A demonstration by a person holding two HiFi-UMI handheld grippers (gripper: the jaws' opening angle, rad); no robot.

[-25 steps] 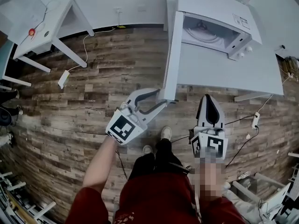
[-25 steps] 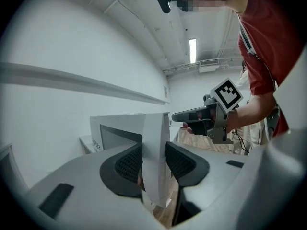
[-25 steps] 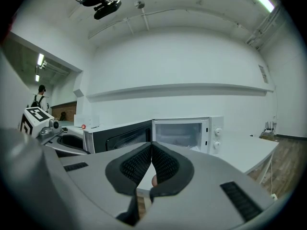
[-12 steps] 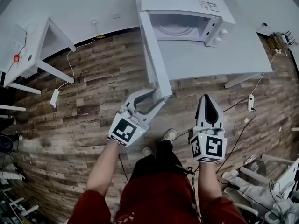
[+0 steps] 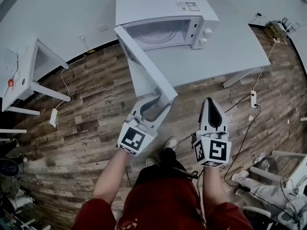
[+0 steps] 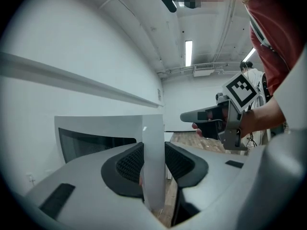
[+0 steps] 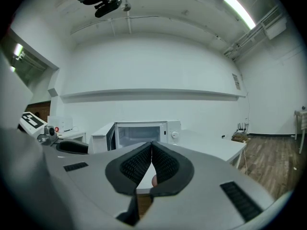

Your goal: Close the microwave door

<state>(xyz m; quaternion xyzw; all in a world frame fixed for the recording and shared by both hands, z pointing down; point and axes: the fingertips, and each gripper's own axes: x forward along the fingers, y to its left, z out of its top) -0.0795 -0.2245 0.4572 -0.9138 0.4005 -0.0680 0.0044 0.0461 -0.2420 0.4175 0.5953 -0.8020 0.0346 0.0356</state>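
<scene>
Left claw (image 5: pixel 163 101): closing on door (image 5: pixel 144 66) edge, to swing it toward microwave (image 5: pixel 163 6).
Right claw (image 5: pixel 212 102): shut, empty, idle.

Bright, even light from ceiling strips (image 7: pixel 238 8); edges bend fisheye-fashion.

The white microwave (image 5: pixel 163 6) sits upright on a white table (image 5: pixel 230 47), near its back left corner, with a printed label on its top and two round knobs (one above the other) on the panel at the right of its front. Its door (image 5: pixel 144 61), hinged at the left and set with a dark mesh window, stands swung wide open. It reaches out past the table's front edge, leaving the pale cavity open to view.
</scene>
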